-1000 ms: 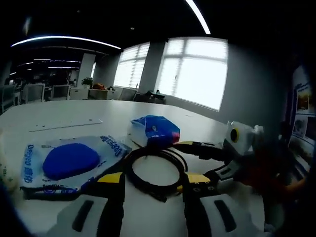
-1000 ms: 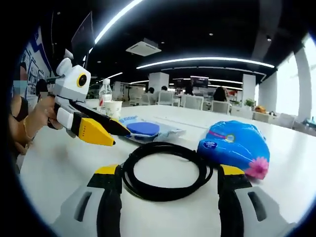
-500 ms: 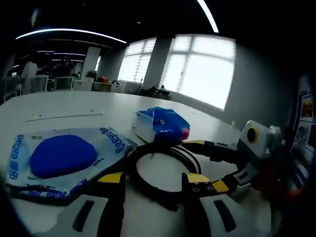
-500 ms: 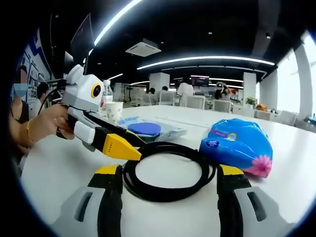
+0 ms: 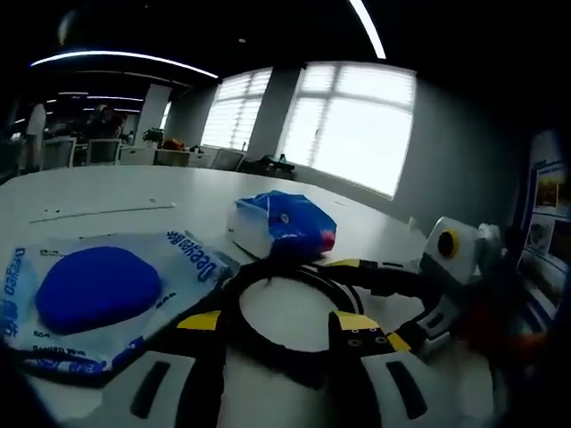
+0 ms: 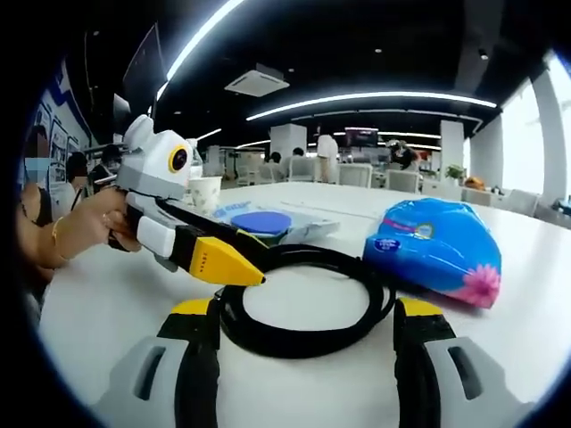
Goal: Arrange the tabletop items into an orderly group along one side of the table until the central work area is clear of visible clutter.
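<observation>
Claw tips of my left claw (image 6: 227,265) touch the black cable ring (image 6: 308,303); its jaws look spread apart. My right claw (image 6: 308,325) is wide open around the ring on the white desk (image 6: 107,303).

One cable coil (image 6: 303,301), one blue tissue pack (image 6: 434,251), one wipes packet (image 5: 94,290), one paper cup (image 6: 204,193).

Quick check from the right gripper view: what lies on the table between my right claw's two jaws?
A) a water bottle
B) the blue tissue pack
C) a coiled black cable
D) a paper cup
C: the coiled black cable lies on the white table between the open jaws of the right claw, while the blue tissue pack sits beyond it to the right.
</observation>
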Available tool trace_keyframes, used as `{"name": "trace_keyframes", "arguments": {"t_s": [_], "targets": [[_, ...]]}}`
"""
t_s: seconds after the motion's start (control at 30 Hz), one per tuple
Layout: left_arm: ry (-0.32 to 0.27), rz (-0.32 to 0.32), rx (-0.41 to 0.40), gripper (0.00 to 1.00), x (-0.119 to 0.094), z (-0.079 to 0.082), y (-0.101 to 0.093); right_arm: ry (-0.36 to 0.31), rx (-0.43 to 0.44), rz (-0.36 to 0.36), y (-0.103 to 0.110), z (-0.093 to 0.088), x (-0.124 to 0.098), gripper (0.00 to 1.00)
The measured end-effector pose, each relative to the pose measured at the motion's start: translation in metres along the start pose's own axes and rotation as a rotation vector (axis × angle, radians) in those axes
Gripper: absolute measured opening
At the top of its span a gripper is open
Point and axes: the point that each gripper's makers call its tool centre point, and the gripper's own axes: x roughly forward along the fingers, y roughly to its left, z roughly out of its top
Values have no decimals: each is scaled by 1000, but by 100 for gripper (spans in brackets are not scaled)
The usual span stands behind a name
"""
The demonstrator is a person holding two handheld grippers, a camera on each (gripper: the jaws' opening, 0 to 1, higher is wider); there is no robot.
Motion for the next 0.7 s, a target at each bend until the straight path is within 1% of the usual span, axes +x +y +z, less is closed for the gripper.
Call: {"name": "trace_keyframes", "arguments": {"t_s": [0.1,0.2,0.37,0.5,0.7], "targets": [[3,-21,-34,44,1,-2,0,0,9,2,0,-1,1,79],[0,-30,-26,44,2,-1,0,1,5,1,0,-1,1,80],[-10,-32,-45,41,4,0,1,14,0,-1,0,-4,2,80],[-13,-29,-32,41,5,0,0,12,-3,1,0,-2,3,80],[-13,-33,-36,42,5,0,-2,11,-5,3,0,-2,2,77]]}}
